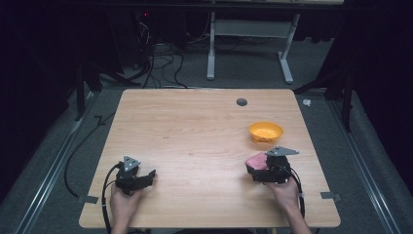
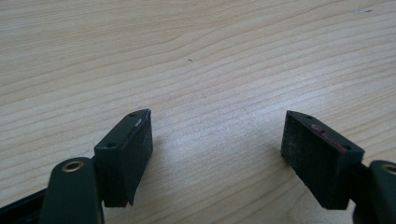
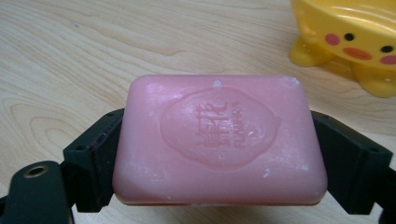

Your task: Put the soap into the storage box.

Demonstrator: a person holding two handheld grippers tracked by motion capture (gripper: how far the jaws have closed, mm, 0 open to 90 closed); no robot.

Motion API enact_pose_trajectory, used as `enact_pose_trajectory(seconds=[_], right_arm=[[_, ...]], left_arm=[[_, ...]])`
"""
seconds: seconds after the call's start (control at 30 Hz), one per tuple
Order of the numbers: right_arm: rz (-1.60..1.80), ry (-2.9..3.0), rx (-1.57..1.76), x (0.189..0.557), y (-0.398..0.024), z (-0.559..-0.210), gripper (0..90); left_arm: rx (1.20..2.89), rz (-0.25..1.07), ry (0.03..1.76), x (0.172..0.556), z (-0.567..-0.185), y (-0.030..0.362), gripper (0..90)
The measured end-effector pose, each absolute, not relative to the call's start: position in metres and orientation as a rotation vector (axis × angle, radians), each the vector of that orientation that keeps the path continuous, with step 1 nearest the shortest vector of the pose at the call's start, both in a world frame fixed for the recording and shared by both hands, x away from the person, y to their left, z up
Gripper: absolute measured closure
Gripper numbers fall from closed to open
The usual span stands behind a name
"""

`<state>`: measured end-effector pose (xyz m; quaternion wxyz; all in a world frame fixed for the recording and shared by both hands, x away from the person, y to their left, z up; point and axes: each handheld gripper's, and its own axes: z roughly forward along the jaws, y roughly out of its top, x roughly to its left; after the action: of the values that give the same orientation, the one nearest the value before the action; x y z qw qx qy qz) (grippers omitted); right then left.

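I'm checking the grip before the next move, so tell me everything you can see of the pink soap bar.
The soap bar is a pink, rounded rectangular block with a matte, slightly scuffed surface and an oval seal with raised lettering pressed into its top face. It lies flat, clamped on its two short ends between the black jaws of the right gripper, near the table's right front. The yellow dish stands just beyond it, apart.

Black claws (image 1: pixel 150 176) (image 1: pixel 257 168) — grey three-cornered plates, trailing black cables
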<state>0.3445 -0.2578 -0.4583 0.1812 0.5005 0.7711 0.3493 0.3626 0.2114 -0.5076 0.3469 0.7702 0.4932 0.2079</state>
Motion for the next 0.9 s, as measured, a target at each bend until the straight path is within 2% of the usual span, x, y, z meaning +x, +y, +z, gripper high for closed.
enact_pose_trajectory(seconds=[0.9], right_arm=[[1.021,2.021,1.531,0.361,-0.279,-0.43,13.4]], left_arm=[[1.996,0.545,1.277,0.362,-0.508,0.211,25.6]])
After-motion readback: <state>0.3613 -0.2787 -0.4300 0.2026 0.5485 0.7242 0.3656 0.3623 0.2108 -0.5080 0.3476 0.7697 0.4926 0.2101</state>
